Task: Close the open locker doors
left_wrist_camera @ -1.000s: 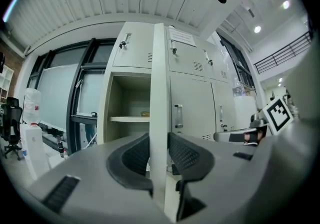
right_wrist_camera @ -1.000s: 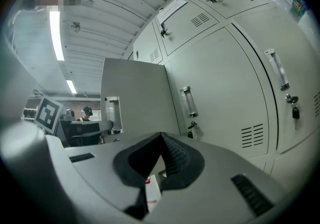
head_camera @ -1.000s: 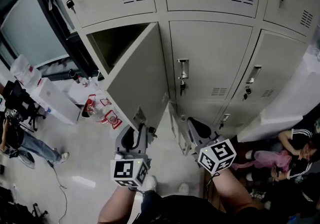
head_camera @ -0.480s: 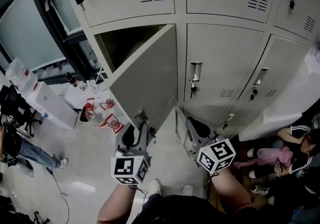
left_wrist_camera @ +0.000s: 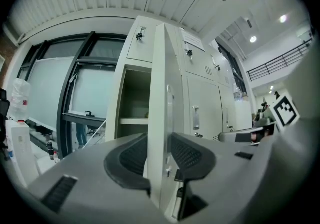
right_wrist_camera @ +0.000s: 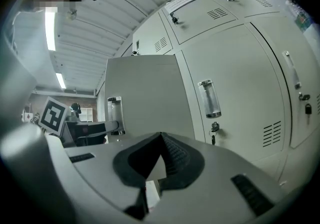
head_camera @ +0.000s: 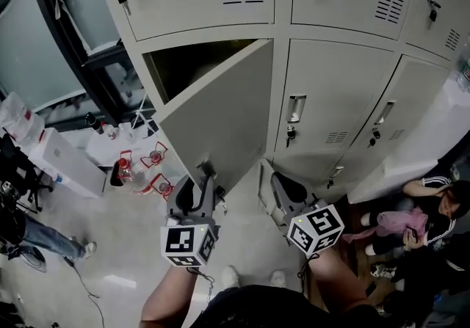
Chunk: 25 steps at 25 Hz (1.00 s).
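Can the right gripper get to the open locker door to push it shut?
Probably yes. The right gripper, jaws closed, sits just beside the open door, facing its outer side, with nothing between them.

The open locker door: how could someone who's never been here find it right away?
Find the wall of grey metal lockers. In the leftmost column, just below the top row, one door swings out towards you, showing a dark inside. The doors above and beside it are shut flat.

The open door (head_camera: 220, 125) hides most of its locker's dark interior (head_camera: 187, 66).
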Available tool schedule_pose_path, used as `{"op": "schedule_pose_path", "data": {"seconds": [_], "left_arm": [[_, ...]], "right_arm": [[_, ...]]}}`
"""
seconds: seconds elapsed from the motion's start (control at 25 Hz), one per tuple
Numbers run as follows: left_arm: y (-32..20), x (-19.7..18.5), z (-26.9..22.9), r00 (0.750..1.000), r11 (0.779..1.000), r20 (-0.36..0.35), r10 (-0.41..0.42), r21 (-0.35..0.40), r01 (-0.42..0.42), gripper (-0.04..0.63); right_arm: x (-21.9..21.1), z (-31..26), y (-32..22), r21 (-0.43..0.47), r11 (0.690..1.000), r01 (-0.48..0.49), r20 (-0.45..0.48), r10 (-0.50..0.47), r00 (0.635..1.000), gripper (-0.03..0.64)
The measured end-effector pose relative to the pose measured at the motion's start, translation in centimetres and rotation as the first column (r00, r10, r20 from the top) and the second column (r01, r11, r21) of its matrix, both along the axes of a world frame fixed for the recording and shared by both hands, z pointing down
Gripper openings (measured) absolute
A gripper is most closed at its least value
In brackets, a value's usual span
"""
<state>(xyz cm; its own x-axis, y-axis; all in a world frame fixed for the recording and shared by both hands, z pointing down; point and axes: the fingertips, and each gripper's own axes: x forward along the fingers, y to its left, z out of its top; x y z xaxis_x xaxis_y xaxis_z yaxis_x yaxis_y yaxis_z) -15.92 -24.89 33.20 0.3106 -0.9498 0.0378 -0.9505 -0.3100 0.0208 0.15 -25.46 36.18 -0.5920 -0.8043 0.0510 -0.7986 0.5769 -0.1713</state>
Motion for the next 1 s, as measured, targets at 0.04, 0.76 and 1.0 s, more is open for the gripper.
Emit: {"op": "schedule_pose_path", "data": {"seconds": [0.04, 0.76, 1.0], "left_arm": [[-0.3, -0.3, 0.0, 1.0, 1.0, -0.001, 0.001, 0.001, -0.001, 0.14], [-6.6, -5.6, 0.0, 0.996, 0.996, -0.003, -0.085, 0.006, 0.085, 0.149], [-8.7, -6.6, 0.2, 0.993, 0.993, 0.005, -0.115, -0.008, 0.115, 0.149]], "right_arm": [[-0.2, -0.1, -0.2, 0.0, 1.0, -0.004, 0.0, 0.004, 1.0, 0.0], [-4.0, 0.6, -2.6, -0.016, 0.999, -0.03, -0.03, 0.029, 0.999, 0.0], [-4.9, 1.0, -3.5, -0.022, 0.999, -0.032, -0.033, 0.031, 0.999, 0.0]]}}
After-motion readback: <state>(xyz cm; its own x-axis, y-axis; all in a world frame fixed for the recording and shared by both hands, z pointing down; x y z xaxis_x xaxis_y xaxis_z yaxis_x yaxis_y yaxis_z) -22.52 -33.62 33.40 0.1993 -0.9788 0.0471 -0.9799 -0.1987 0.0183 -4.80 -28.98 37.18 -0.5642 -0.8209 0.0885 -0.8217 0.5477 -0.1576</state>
